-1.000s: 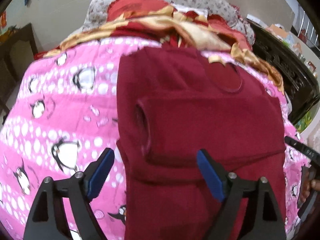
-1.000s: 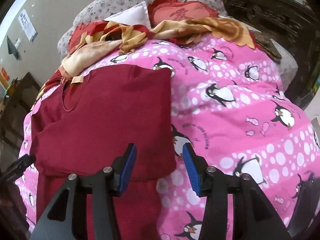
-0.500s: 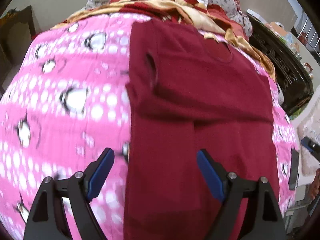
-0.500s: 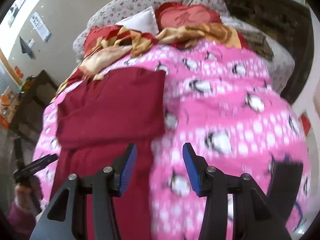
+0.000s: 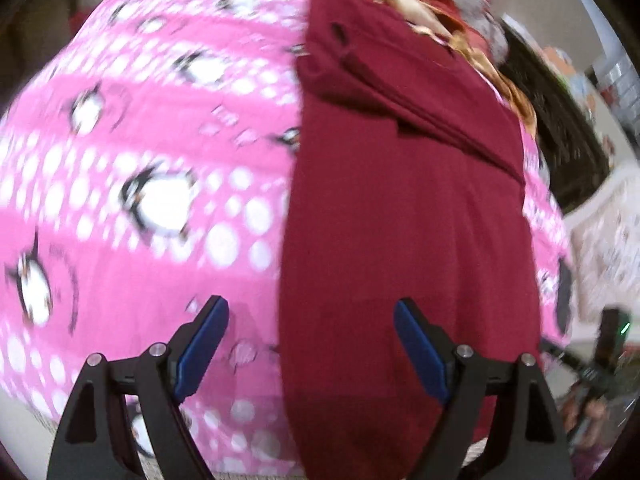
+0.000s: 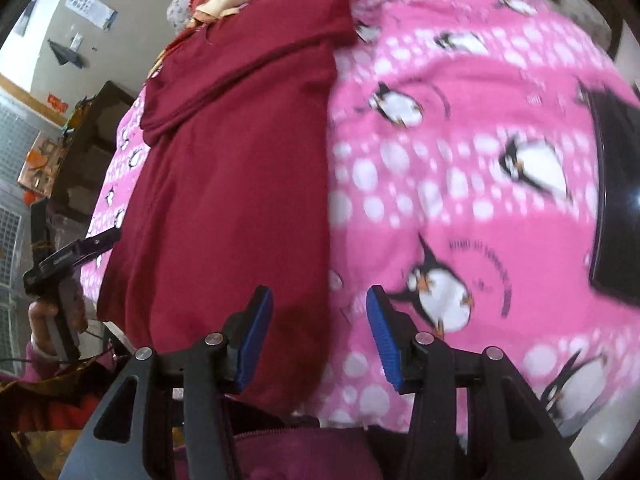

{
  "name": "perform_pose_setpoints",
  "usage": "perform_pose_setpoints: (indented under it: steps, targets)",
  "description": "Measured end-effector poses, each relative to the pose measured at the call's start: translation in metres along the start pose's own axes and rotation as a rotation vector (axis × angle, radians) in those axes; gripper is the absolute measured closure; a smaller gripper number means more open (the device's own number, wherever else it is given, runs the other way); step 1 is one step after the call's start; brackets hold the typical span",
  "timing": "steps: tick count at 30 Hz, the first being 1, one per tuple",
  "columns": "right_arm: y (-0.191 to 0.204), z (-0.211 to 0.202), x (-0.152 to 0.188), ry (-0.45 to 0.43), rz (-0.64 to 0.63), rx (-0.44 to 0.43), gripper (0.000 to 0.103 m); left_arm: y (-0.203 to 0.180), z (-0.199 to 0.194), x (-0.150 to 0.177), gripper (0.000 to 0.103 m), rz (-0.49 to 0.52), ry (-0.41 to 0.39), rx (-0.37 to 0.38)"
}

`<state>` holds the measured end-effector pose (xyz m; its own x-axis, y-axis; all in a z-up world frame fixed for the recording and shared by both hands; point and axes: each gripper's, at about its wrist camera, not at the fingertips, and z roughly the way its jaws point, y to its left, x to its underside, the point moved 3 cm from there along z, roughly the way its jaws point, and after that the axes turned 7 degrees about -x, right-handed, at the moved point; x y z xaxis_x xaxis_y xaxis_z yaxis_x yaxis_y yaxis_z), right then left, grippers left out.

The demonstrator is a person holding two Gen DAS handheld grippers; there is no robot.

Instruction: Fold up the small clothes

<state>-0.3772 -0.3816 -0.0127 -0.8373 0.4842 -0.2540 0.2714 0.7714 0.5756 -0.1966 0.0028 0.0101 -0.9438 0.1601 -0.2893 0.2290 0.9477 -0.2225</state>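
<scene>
Your left gripper (image 5: 307, 334) stands with its jaws spread wide and nothing between them; its blue pads (image 5: 204, 346) straddle the left edge of the maroon garment (image 5: 404, 248) near that garment's bottom hem, one pad over the fabric and one over the bedding beside it. Whether the pads touch the cloth cannot be told.

Your right gripper (image 6: 320, 334) likewise has its jaws well apart and grips nothing; its blue pads (image 6: 256, 334) bracket the garment's right edge near the hem.

The maroon garment (image 6: 236, 184) lies flat and lengthwise on the pink penguin-print blanket (image 5: 132, 168), its sides folded in to form a long narrow strip, with a folded-over sleeve band crossing it towards the far end.

Beyond the garment's far end lies a rumpled red-and-gold cloth (image 5: 460, 24). To the garment's right, on the blanket (image 6: 460, 168), rests a dark flat object (image 6: 616, 200), partly cut off by the edge of view. To the garment's left, in the right wrist view, your left hand (image 6: 44, 316) holds the other gripper's handle beside the bed.
</scene>
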Motion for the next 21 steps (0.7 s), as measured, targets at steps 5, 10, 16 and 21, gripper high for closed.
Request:
perform_pose_setpoints:
  steps: [5, 10, 16, 21]
  targets:
    - [0.007, 0.009, 0.007, 0.02, -0.012, -0.098, 0.052, 0.005, -0.001, 0.006, 0.015, -0.015, 0.042, 0.01]
    - [0.011, 0.013, 0.008, 0.025, -0.039, -0.095, 0.049, -0.004, 0.007, 0.021, 0.015, 0.066, 0.095, -0.048]
    - [0.009, 0.014, 0.01, 0.037, -0.035, -0.112, 0.048, -0.013, 0.008, 0.03, 0.015, 0.113, 0.111, -0.082]
    - [0.017, 0.015, 0.012, 0.012, -0.065, -0.117, 0.076, -0.026, 0.01, 0.037, 0.023, 0.154, 0.123, -0.081]
